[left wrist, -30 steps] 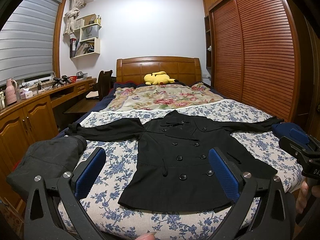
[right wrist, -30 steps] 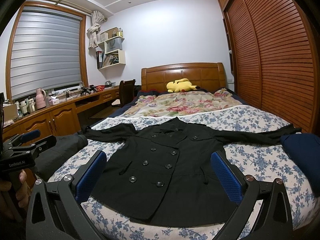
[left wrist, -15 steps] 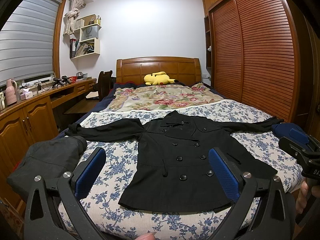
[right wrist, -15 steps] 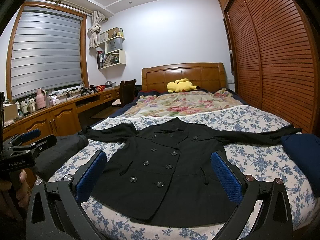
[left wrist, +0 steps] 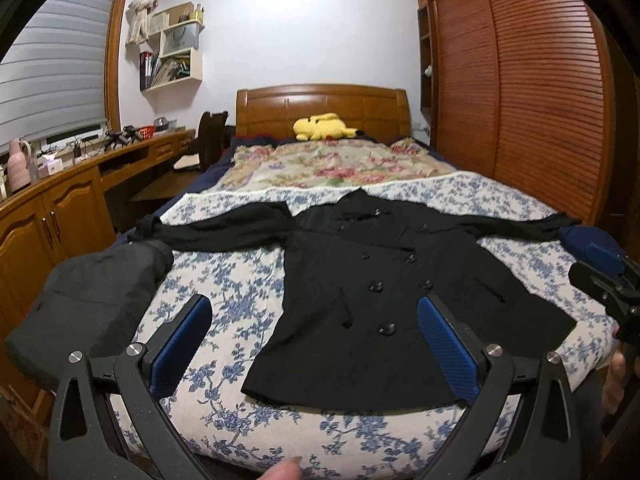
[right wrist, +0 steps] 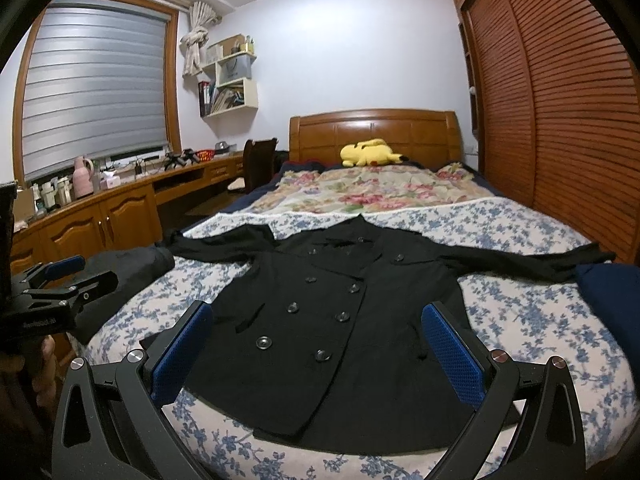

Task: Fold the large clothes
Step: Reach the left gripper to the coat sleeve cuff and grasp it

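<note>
A black double-breasted coat [left wrist: 384, 296] [right wrist: 344, 320] lies flat and buttoned on the bed, hem toward me, both sleeves stretched out sideways. My left gripper [left wrist: 314, 340] hovers open above the hem's left part, nothing between its blue pads. My right gripper [right wrist: 318, 344] is open too, held over the coat's lower middle without touching it. Each gripper also shows at the edge of the other's view: the right gripper [left wrist: 608, 280] at the far right, the left gripper [right wrist: 60, 284] at the far left.
The bed [left wrist: 224, 280] has a blue-flowered sheet and a floral blanket [left wrist: 332, 164] further back, with a yellow plush toy [left wrist: 322, 126] at the headboard. A dark grey garment [left wrist: 88, 300] lies at the left corner, a navy one [right wrist: 612, 296] at the right. Desk left, wardrobe doors right.
Both grippers have drifted slightly forward toward the coat; it lies as before and both stay open.
</note>
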Action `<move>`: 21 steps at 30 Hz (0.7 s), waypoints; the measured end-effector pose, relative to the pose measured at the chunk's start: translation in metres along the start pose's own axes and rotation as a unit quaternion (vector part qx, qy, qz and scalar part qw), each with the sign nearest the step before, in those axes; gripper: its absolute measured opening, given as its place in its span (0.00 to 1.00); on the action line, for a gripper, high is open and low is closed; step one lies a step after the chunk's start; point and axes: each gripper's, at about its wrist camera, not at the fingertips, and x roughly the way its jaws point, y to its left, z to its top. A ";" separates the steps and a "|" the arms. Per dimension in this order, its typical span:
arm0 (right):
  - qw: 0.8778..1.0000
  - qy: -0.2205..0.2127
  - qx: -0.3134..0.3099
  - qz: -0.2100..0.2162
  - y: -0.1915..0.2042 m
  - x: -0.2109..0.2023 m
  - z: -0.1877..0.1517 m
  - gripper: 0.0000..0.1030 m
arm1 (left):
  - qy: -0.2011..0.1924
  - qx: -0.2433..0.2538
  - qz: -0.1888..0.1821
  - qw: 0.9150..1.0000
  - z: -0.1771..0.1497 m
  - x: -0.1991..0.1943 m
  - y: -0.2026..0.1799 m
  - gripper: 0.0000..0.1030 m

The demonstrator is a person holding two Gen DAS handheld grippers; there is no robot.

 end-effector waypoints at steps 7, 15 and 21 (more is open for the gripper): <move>1.000 0.015 -0.007 0.012 -0.002 0.032 0.006 1.00 | 0.019 -0.004 0.006 1.000 -0.010 0.033 0.015 1.00; 0.999 0.016 -0.016 0.025 -0.002 0.071 0.017 1.00 | 0.035 -0.020 0.007 0.999 -0.011 0.067 0.036 1.00; 0.999 0.020 -0.017 0.047 -0.003 0.105 0.026 1.00 | 0.049 -0.019 0.012 0.999 -0.003 0.087 0.048 1.00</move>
